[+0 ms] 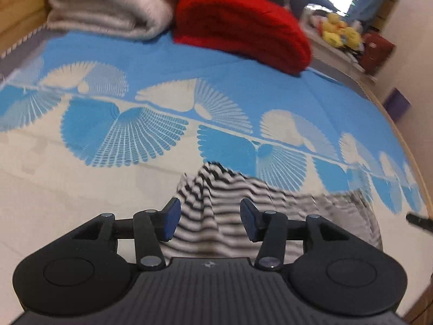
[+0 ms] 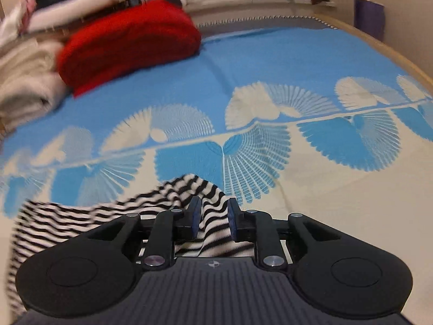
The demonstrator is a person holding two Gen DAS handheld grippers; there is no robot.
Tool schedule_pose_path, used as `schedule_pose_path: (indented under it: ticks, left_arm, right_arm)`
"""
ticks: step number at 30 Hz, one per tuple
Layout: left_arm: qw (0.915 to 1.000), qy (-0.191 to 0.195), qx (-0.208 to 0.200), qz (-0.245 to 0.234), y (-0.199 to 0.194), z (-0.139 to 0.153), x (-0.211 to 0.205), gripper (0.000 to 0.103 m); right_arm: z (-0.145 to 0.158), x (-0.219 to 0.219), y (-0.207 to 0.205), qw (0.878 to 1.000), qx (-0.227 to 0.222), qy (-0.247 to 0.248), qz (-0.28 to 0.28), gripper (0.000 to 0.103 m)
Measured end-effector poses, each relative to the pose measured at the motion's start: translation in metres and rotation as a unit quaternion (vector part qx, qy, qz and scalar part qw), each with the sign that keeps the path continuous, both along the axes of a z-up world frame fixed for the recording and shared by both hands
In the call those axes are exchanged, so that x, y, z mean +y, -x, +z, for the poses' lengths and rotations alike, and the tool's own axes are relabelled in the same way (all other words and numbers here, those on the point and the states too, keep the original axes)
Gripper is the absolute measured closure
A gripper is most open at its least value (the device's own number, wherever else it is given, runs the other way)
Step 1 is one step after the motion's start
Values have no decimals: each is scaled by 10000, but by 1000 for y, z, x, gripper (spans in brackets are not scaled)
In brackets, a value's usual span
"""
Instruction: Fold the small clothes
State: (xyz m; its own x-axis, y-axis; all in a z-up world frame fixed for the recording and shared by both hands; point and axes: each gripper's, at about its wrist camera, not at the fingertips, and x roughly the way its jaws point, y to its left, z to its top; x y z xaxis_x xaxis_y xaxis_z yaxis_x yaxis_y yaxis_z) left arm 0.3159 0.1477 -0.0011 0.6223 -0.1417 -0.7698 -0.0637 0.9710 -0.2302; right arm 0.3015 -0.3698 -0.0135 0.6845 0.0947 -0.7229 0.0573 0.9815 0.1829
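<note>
A small black-and-white striped garment (image 1: pixel 216 211) lies bunched on the blue and cream patterned bed cover (image 1: pixel 189 67). My left gripper (image 1: pixel 209 222) is open, its blue pads on either side of a raised fold of the cloth, not pinching it. In the right wrist view the same striped garment (image 2: pixel 81 216) spreads to the left. My right gripper (image 2: pixel 214 219) stands partly open with a strip of the striped cloth running between its blue pads; the pads show a gap and do not clamp it.
A folded red blanket (image 1: pixel 243 24) and a cream blanket (image 1: pixel 108 2) are stacked at the far side of the bed; both also show in the right wrist view, the red one (image 2: pixel 130 43) on top left. Yellow plush toys (image 1: pixel 341 32) sit on a ledge beyond. The bed's wooden edge (image 2: pixel 392 54) runs on the right.
</note>
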Motion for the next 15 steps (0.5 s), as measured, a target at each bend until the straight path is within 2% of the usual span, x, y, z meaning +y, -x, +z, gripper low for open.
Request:
schedule_pose_path:
  ticks: [2, 5, 8, 9, 10, 12, 15]
  left_arm:
    - [9999, -27, -76, -150, 31, 3, 4, 49]
    - [9999, 119, 1, -33, 61, -13, 16, 50]
    - [9962, 594, 543, 338, 78, -55, 34, 52]
    - [9929, 624, 918, 426, 78, -67, 38, 57]
    - [9900, 689, 1101, 557, 78, -74, 42, 57]
    - [9887, 841, 1051, 658, 78, -78, 49, 55]
    - [9855, 671, 1352, 780, 74, -91, 54, 55]
  right_arm:
    - [9, -8, 28, 9999, -60, -59, 61, 75]
    - [0, -20, 61, 9998, 64, -179, -23, 70]
    - [-31, -37, 83, 9971, 424, -497, -382, 70]
    - [-43, -41, 87, 9951, 618, -618, -461, 70]
    - [-54, -43, 87, 9913, 990, -655, -575, 70]
    - [-59, -47, 90, 9900, 955, -795, -664, 69]
    - [-67, -45, 89, 9910, 1031, -582, -621, 69]
